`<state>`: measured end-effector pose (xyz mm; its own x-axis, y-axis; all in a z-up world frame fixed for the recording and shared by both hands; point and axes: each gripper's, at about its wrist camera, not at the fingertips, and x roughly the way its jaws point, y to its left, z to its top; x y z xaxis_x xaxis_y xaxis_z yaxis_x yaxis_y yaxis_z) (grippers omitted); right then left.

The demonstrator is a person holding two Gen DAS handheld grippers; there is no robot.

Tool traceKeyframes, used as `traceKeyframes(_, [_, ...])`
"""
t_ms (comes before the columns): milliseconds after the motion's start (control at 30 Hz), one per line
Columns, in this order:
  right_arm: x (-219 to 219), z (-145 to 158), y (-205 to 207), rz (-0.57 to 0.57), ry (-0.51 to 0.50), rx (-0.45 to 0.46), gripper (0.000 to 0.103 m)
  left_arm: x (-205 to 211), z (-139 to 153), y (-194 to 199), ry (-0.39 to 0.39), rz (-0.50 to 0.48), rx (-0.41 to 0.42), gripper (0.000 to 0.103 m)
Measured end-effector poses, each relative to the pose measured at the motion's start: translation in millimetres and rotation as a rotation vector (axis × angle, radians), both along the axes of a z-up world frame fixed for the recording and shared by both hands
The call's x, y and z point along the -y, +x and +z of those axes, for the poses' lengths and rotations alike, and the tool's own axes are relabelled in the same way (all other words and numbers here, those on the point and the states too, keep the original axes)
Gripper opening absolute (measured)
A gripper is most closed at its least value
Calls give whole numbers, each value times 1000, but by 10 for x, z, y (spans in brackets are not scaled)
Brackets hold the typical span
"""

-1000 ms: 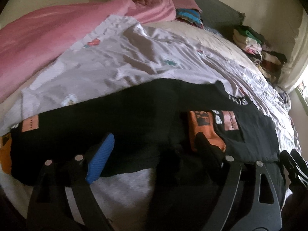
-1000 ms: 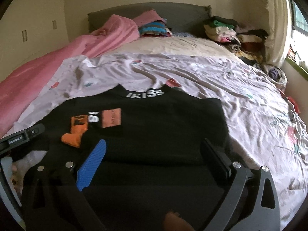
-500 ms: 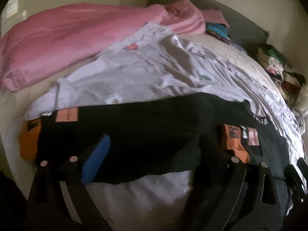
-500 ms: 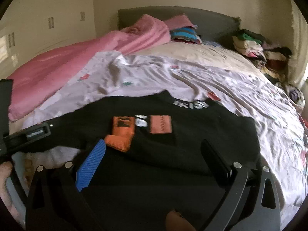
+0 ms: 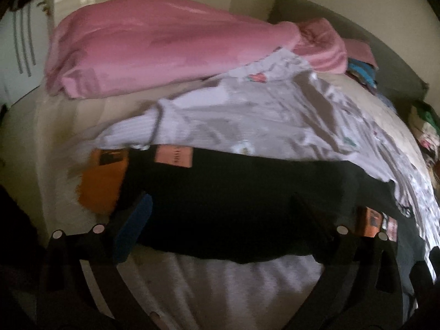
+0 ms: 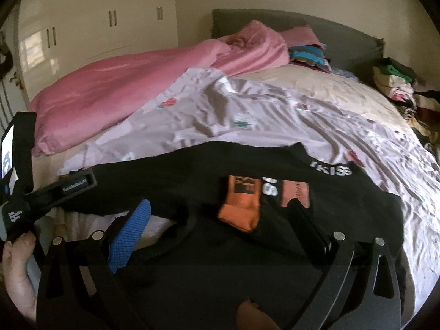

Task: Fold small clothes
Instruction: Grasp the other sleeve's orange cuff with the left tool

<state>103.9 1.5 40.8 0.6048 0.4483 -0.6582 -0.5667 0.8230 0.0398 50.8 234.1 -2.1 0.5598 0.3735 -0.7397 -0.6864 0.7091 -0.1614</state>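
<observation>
The black long-sleeved top with orange cuffs (image 6: 275, 220) lies spread across the lower centre of the frame on the bed. Left gripper (image 5: 220, 214) and right gripper (image 6: 220, 220) hover with jaws apart, empty. Risk: the loose sleeve may bunch if only one layer is gripped.

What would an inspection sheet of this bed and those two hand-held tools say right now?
Surface: bed under a wrinkled floral sheet.
Job's things: black shirt spread flat, one sleeve with orange cuff folded onto the chest.
Clutter: pink duvet; clothes pile at the far right corner.
Grippers: left gripper open over the other sleeve; right gripper open over the shirt body; both empty.
Cables: nothing seen.
Surroundings: wardrobe, headboard.
</observation>
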Motion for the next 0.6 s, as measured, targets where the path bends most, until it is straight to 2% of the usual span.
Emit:
traceKeyframes(133, [-142,-30,-4,62,10,-39,99,-135,-49,-107,-19,79,-22,93])
traceKeyframes(367, [-304,-61,-15,88,23,-64,99,-389,-159,-321,-113,191,-14,93])
traceKeyframes(600, [-415,-112,-84,110,33,-67,99,-590,-372,-359,-217,241,-40,93])
